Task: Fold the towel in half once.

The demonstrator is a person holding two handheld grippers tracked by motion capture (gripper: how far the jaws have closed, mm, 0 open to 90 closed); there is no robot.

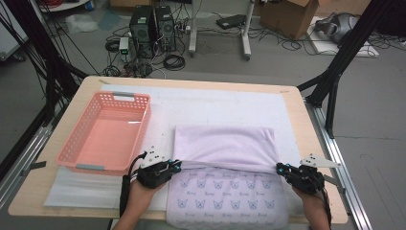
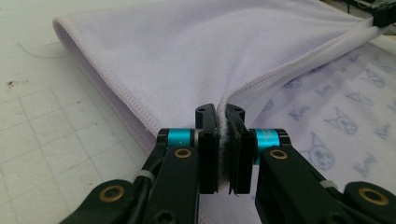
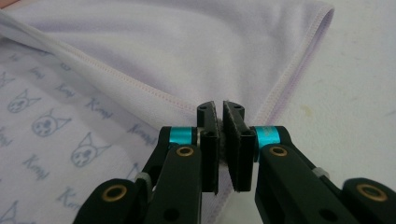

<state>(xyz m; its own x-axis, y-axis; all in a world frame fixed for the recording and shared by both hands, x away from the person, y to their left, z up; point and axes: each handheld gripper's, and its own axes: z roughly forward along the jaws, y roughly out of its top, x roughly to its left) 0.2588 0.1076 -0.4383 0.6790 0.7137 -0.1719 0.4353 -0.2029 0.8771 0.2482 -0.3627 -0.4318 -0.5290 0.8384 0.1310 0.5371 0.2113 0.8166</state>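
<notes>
Soft, light and floppy, the lilac cloth lay half-folded on the table, each hemmed corner pinched tight by the left gripper and right gripper, the best holds.

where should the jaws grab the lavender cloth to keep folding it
At the two corners of the folded-over hem of the lavender cloth, coming in from the near side, as the left gripper and right gripper do now: that stitched edge is thick, straight and lifts off the printed layer.
</notes>
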